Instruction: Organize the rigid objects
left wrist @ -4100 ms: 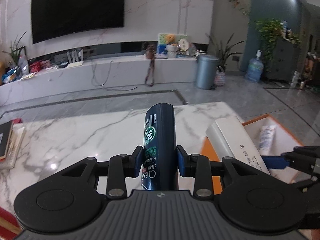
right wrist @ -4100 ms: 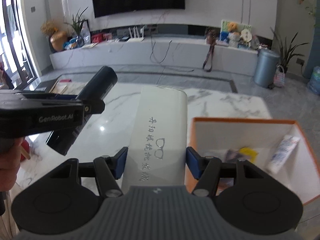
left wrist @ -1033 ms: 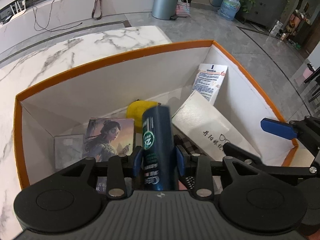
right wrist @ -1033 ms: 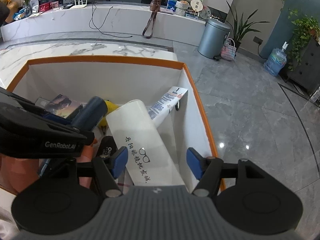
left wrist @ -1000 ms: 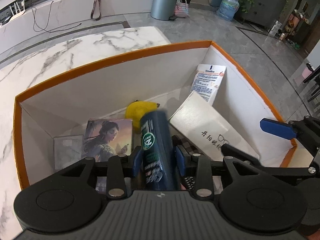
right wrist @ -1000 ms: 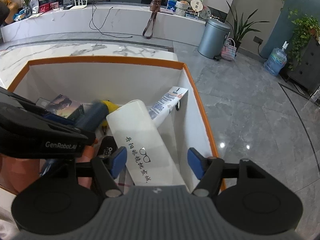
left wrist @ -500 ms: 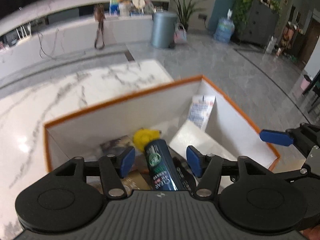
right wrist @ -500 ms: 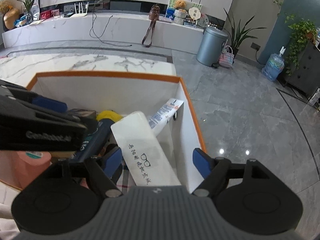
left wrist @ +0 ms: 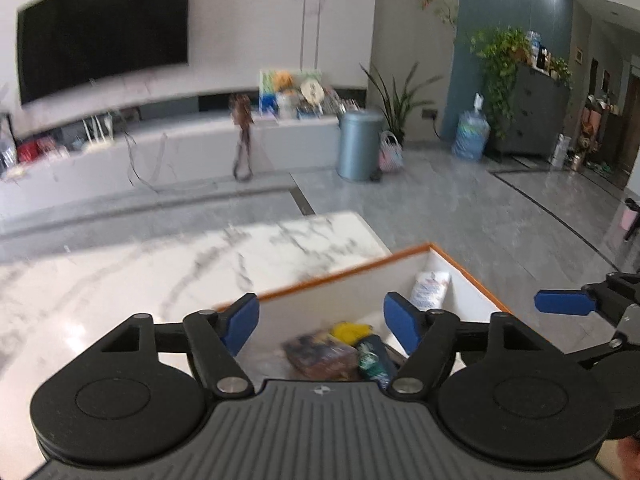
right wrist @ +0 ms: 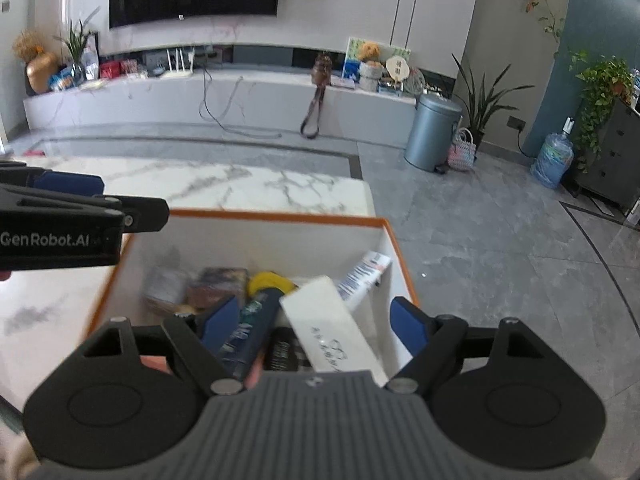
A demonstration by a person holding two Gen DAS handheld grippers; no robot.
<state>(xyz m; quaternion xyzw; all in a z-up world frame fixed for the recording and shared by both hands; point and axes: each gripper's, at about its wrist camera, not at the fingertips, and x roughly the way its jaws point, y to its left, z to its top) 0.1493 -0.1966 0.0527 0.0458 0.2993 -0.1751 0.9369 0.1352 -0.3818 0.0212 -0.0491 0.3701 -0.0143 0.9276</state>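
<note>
Both grippers have just let go over the orange-rimmed box (right wrist: 276, 216), so the drop-off step looks finished and the hands are in the pull-away phase. The left gripper (left wrist: 320, 322) has been spreading its jaws and now stands wide with nothing between the blue pads; the dark blue bottle (right wrist: 252, 328) lies free on the box floor, slanting from about 7 o'clock toward the middle, its top just beside a yellow object (right wrist: 270, 280). The right gripper (right wrist: 310, 320) has likewise been opening — its pads stand clear on either side of the white case (right wrist: 332, 320), which lies tilted in the box with its far end pointing to 11 o'clock, not pressed by either pad. At 1 o'clock from the case a white tube (right wrist: 362, 272) leans against the right wall, and a picture card (right wrist: 218, 280) lies flat at about 10 o'clock from the bottle. The box sits at the near right corner of the marble table (left wrist: 160, 272). In these views nothing else stands on the table — so the next move calls for lifting both grippers clear of the rim without knocking the case, then finding any remaining object outside the frames.
</note>
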